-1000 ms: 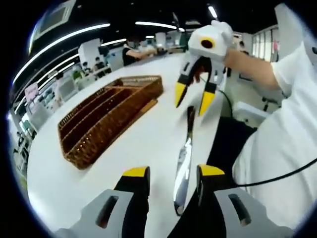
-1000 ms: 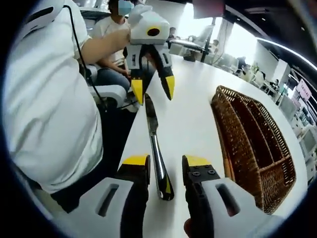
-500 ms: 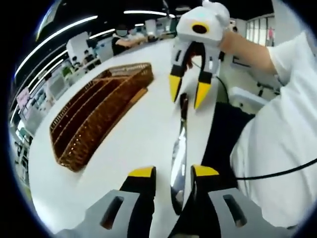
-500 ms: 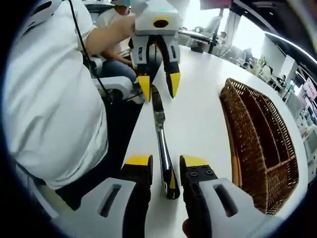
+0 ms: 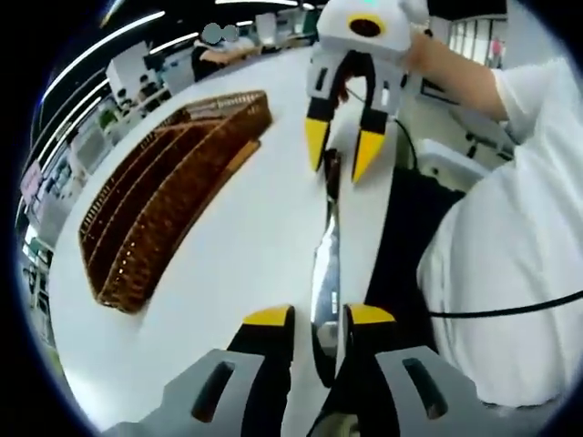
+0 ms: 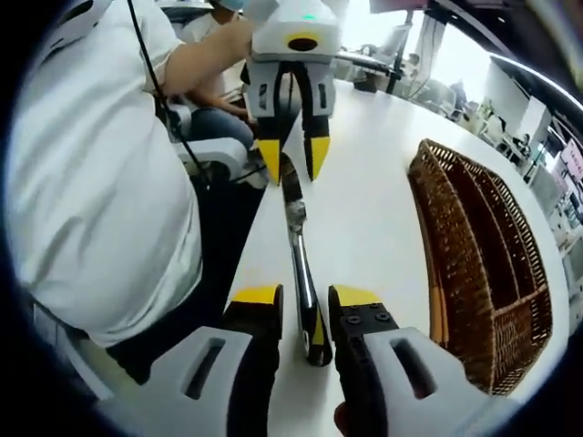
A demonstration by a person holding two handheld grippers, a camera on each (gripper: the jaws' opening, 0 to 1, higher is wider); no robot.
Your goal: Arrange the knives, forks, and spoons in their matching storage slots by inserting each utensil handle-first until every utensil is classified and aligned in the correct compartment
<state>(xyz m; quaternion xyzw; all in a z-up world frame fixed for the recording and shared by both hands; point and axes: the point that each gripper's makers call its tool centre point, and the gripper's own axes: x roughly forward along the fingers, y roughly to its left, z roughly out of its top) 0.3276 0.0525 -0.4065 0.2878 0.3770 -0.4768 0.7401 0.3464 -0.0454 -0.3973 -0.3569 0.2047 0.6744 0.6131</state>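
One knife [image 5: 325, 273] lies flat on the white table [image 5: 228, 246], along the edge nearest the person and well apart from the basket. In the left gripper view its blade end sits between that view's own jaws. In the right gripper view the same knife [image 6: 301, 273] has its dark handle end between that view's own jaws.

The two grippers face each other along the knife, one at each end. My guess is the idea is to steady or square it for a lift, since it is thin and lies flat on a smooth top.

The left gripper [image 5: 310, 320] has its jaws narrow, close on either side of the blade. Whether they pinch it I cannot tell. The right gripper [image 6: 305, 296] likewise has its jaws narrow about the handle, contact unclear.

The wicker basket [image 6: 483, 264] stands to the side, with long slots running its length. No utensil can be made out inside it.

The person in a white shirt [image 6: 100, 182] sits at the table edge.

Count: one knife, one basket, two grippers. I see no forks or spoons.
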